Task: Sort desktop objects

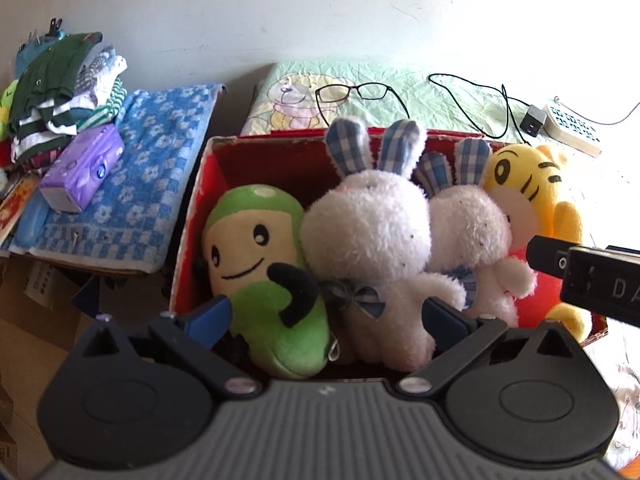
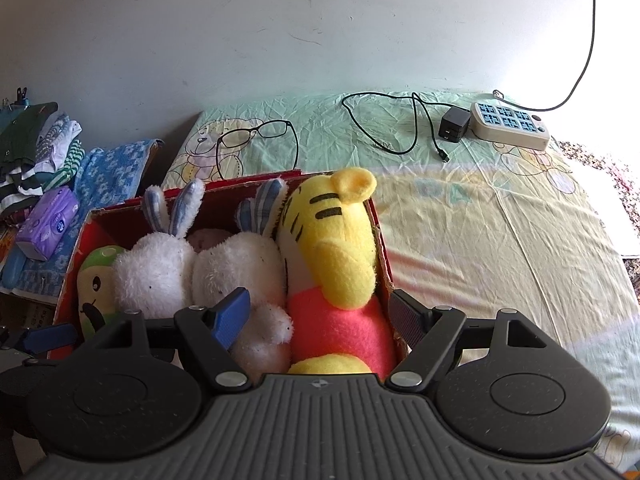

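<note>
The left gripper (image 1: pixel 326 314) has a grey ribbed body at its centre, flanked by two rounded black housings, each bearing a raised circular disc and a triangular cut-out. Black linkage bars with silver pivot screws run forward to its fingers (image 1: pixel 212 314), which carry blue pads. The right gripper (image 2: pixel 320 314) is built the same way: a ribbed grey centre with a small compass-like mark, dusty black housings, silver screws, one blue-padded finger and one finger (image 2: pixel 406 320) with a dark ridged face. White lettering marks its side.

Both grippers' fingers (image 1: pixel 210 314) (image 2: pixel 230 318) spread wide
</note>
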A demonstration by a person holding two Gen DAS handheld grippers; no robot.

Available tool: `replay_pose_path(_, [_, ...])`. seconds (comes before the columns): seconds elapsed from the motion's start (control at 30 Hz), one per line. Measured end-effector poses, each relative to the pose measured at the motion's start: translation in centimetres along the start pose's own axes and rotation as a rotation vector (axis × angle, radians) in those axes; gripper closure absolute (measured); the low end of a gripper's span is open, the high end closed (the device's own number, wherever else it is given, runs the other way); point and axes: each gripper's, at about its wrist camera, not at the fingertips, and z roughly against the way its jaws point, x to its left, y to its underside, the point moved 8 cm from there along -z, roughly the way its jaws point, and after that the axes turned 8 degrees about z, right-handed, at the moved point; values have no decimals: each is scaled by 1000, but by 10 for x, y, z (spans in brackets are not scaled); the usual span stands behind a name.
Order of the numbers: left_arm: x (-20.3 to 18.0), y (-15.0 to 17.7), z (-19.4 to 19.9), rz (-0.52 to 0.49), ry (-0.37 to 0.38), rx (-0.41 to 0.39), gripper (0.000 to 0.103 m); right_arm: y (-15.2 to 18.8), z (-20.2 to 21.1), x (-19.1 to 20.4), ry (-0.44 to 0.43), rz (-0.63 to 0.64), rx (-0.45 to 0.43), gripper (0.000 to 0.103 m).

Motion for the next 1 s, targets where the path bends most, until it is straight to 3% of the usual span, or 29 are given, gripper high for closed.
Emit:
replay_pose_path(0.43, [-1, -1, -10, -32, -20, 46, 2, -4, -1, -3, 12, 8, -24, 25])
replay_pose_path(0.67, [3, -4, -15, -8, -39, 114, 2, -4, -8, -2, -9, -11, 28, 25])
replay_pose_path(1.0, [1, -4, -15, -18, -49, 114, 5, -3, -8, -4, -19, -41, 38, 24])
